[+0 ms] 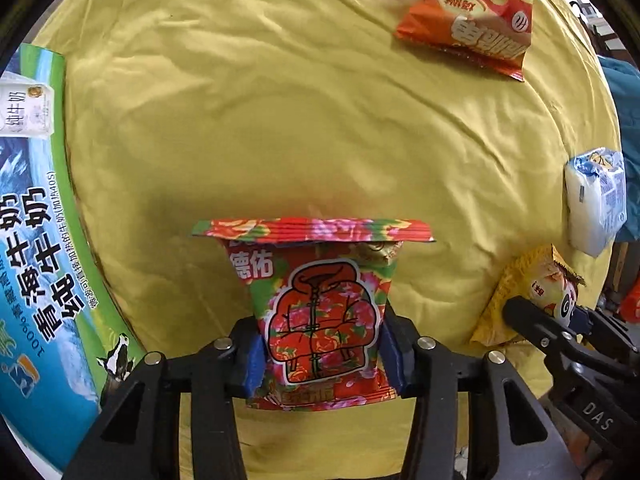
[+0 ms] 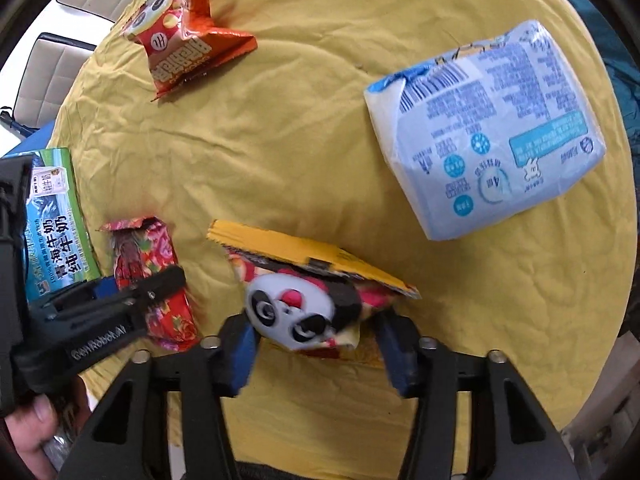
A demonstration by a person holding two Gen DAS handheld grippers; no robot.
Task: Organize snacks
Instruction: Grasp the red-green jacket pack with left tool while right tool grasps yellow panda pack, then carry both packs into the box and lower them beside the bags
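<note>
Milk carton box (image 1: 36, 240) at tabletop's (image 1: 280, 100) left edge; contents not visible. Left gripper (image 1: 322, 352) fingers clamped on red floral pack (image 1: 320, 312), crimped end forward, over yellow cloth. Right gripper (image 2: 316, 344) fingers straddling panda pack (image 2: 296, 312), pads apart from its sides, not gripping. Orange pack (image 2: 184, 44) far side; blue-white pack (image 2: 488, 128) right, flat.

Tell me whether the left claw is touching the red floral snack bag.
Touching. In the left wrist view, the left claw has both blue pads pressed into the sides of the red floral snack bag, pinching it inward.
</note>
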